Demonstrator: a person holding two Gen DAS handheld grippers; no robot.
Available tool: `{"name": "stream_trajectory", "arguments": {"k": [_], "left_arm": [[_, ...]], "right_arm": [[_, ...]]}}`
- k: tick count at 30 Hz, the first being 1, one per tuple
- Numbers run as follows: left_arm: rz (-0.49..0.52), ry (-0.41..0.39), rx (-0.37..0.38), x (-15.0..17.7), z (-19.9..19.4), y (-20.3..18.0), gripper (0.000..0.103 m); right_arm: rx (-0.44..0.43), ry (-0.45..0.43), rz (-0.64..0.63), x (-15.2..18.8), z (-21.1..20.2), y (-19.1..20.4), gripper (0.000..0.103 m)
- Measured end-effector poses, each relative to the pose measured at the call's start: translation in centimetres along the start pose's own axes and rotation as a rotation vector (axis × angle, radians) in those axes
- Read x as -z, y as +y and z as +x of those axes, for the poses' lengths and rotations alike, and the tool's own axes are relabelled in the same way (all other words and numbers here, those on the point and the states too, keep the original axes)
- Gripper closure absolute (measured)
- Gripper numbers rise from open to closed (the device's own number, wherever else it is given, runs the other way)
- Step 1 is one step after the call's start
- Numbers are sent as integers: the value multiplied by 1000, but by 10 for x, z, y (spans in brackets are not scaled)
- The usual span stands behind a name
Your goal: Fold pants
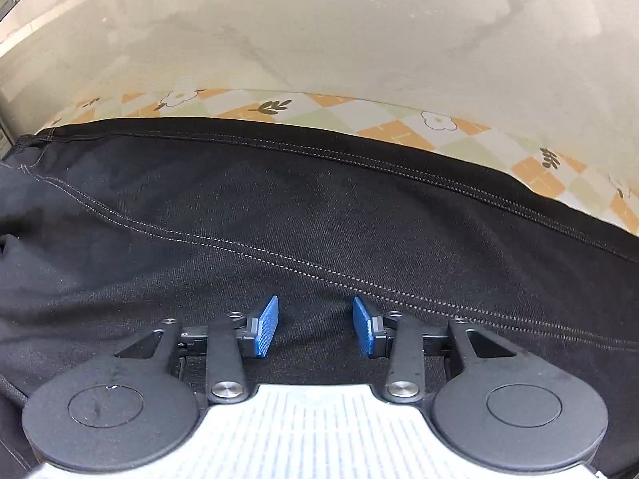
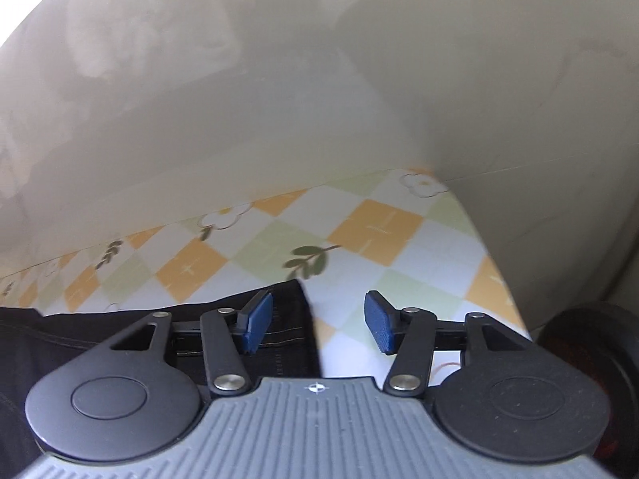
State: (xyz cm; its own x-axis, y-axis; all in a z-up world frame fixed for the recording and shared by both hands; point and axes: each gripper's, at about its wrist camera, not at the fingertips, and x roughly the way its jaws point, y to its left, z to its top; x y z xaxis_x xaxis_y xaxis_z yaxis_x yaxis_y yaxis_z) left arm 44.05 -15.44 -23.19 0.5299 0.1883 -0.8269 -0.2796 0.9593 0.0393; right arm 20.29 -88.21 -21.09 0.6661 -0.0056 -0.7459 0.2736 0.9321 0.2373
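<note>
Black denim pants (image 1: 279, 207) with light stitching lie flat on a checkered flowered tablecloth (image 1: 399, 119) and fill most of the left wrist view. My left gripper (image 1: 315, 325) is open, low over the fabric, with nothing between its blue pads. In the right wrist view the pants' end (image 2: 287, 319) shows at lower left, its edge running between the fingers. My right gripper (image 2: 317, 325) is open over that edge, its left pad (image 2: 257, 321) above the cloth and its right pad over the tablecloth (image 2: 379, 231).
The table's far edge (image 1: 359, 95) meets a pale wall. In the right wrist view the table's right edge (image 2: 495, 263) drops off, with a dark round object (image 2: 591, 355) beyond it at lower right.
</note>
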Motion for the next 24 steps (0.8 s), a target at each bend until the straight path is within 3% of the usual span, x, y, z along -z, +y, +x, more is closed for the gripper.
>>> {"name": "stream_trajectory", "arguments": {"k": [3, 4, 5, 6, 8, 13, 17, 21, 24], "left_arm": [[1, 4, -4, -5, 5, -3, 60], [-1, 5, -4, -6, 6, -3, 60], [-4, 7, -4, -7, 7, -2, 60], [-7, 9, -4, -9, 8, -2, 60], [-8, 10, -6, -10, 8, -2, 60], [-10, 5, 7, -15, 7, -15, 60], [25, 2, 41, -23, 14, -36, 60], [51, -3, 82, -27, 16, -58, 60], [83, -1, 108, -22, 14, -71, 55]], "right_arm": [[8, 26, -43, -2, 11, 9, 48], [19, 32, -67, -2, 13, 13, 52], [47, 37, -107, -2, 14, 19, 67], [62, 52, -147, -3, 16, 24, 90], [113, 38, -207, -5, 14, 34, 100], [244, -19, -225, -11, 11, 34, 102], [333, -5, -200, -17, 17, 15, 102], [387, -4, -159, -18, 19, -6, 102], [379, -4, -126, -19, 13, -13, 99]]}}
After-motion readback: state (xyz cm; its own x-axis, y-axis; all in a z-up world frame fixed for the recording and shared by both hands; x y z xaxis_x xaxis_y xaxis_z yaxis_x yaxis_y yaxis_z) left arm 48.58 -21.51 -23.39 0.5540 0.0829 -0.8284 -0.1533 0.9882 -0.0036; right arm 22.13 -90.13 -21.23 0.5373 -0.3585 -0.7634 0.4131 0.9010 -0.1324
